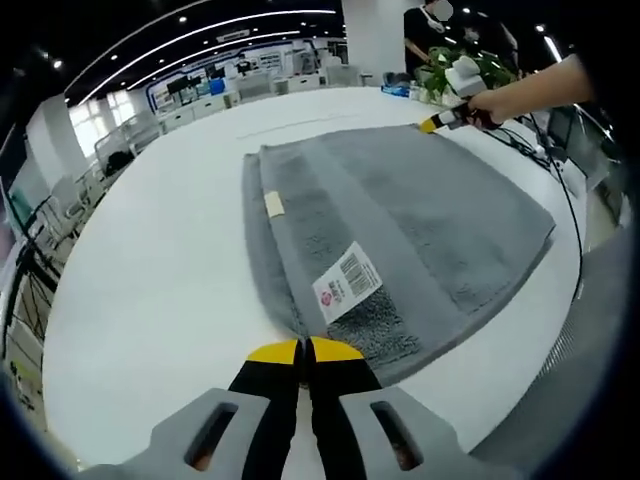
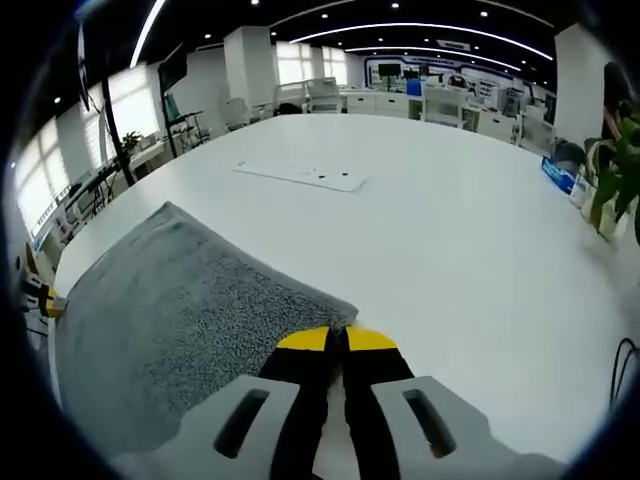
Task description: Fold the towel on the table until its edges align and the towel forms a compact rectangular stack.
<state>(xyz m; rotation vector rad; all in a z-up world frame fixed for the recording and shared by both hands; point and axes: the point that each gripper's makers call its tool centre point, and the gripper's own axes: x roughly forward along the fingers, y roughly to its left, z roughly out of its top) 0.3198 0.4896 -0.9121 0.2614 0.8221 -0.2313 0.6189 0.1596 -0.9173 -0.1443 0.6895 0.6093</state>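
A grey towel [image 1: 400,215] lies folded on the white table [image 1: 160,250], with a white barcode label [image 1: 347,281] and a small tag [image 1: 274,204] on its upper side. My left gripper [image 1: 305,350] is shut, its yellow tips pinching the towel's near corner. At the far corner sits my right gripper [image 1: 440,122], held by a person's hand [image 1: 490,103]. In the right gripper view the towel [image 2: 180,310] spreads to the left, and my right gripper [image 2: 337,340] is shut on its corner. The left gripper's yellow tip [image 2: 40,298] shows at the towel's far left edge.
A thin white strip [image 2: 300,176] lies flat on the table [image 2: 470,240] beyond the towel. A potted plant [image 1: 465,68] and a black cable [image 1: 560,180] are near the table's edge at the right. Desks and a person stand in the background.
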